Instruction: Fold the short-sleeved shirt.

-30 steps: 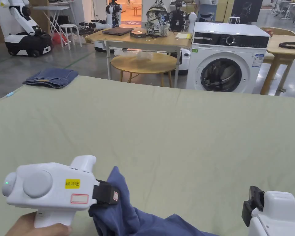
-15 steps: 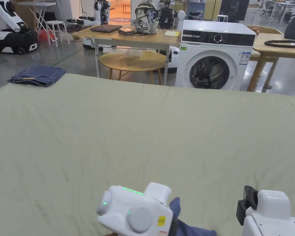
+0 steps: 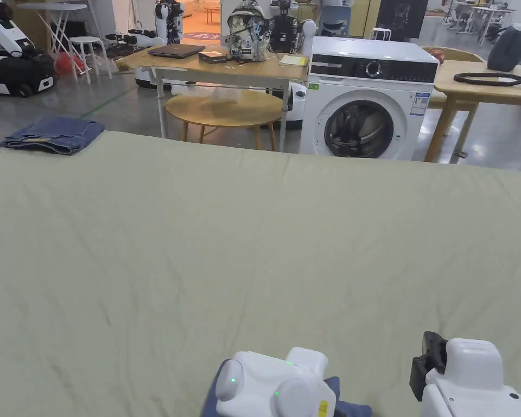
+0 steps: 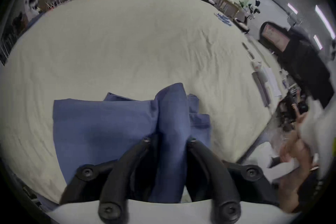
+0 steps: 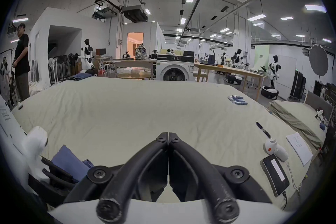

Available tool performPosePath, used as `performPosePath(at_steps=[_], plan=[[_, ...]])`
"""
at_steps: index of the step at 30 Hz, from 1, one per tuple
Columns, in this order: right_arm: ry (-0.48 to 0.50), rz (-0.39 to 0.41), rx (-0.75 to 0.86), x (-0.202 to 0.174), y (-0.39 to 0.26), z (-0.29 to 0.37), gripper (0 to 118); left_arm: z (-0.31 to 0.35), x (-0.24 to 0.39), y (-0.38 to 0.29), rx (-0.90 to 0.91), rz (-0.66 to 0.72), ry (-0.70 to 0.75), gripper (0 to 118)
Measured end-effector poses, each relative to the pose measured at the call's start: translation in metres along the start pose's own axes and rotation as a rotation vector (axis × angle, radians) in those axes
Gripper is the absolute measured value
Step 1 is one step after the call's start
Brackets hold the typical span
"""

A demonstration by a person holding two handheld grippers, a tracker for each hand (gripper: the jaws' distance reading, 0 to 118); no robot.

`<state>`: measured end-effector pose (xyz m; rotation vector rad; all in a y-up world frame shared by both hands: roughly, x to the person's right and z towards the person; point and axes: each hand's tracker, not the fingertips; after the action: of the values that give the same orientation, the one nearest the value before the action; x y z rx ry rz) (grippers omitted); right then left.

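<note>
The blue short-sleeved shirt (image 4: 109,128) lies in a flat folded block on the pale green sheet (image 4: 145,46), near its front edge. One raised ridge of its cloth runs up between the jaws of my left gripper (image 4: 169,140), which is shut on it. In the head view the left gripper's white body (image 3: 275,388) sits at the bottom edge with a bit of blue shirt (image 3: 354,408) beside it. My right gripper (image 5: 168,134) hovers to the right of the shirt, shut with nothing between its jaws; its view catches the shirt (image 5: 69,158) at lower left.
Folded jeans (image 3: 53,134) lie on the sheet's far left corner. Pens (image 5: 237,99), a paper (image 5: 298,148), a phone (image 5: 275,179) and a small white device (image 5: 274,148) lie along the right side. A washing machine (image 3: 368,103) and tables stand beyond. A person (image 5: 21,64) stands left.
My left gripper has carried the shirt cloth rightward and down toward the front edge, so the shirt has dropped almost out of the head view. The right gripper has barely moved.
</note>
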<state>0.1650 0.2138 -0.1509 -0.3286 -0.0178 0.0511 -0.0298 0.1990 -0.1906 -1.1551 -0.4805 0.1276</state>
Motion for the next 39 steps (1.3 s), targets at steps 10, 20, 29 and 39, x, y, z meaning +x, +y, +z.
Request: performPosePath(at_steps=[10, 20, 29, 39], plan=[[-0.007, -0.015, -0.003, 0.005, -0.001, 0.002, 0, 0.071, -0.035, 0.01, 0.095, 0.161, -0.315, 34], [-0.014, -0.013, -0.015, 0.011, -0.005, 0.001, 0, -0.046, -0.045, -0.008, -0.13, 0.288, -0.432, 5], [-0.024, -0.007, -0.011, 0.016, -0.006, 0.001, 0, -0.044, -0.037, -0.024, -0.056, 0.241, -0.368, 0], [-0.009, -0.016, 0.028, 0.0, 0.007, -0.001, 0, 0.073, -0.059, -0.011, 0.429, 0.049, -0.054, 0]])
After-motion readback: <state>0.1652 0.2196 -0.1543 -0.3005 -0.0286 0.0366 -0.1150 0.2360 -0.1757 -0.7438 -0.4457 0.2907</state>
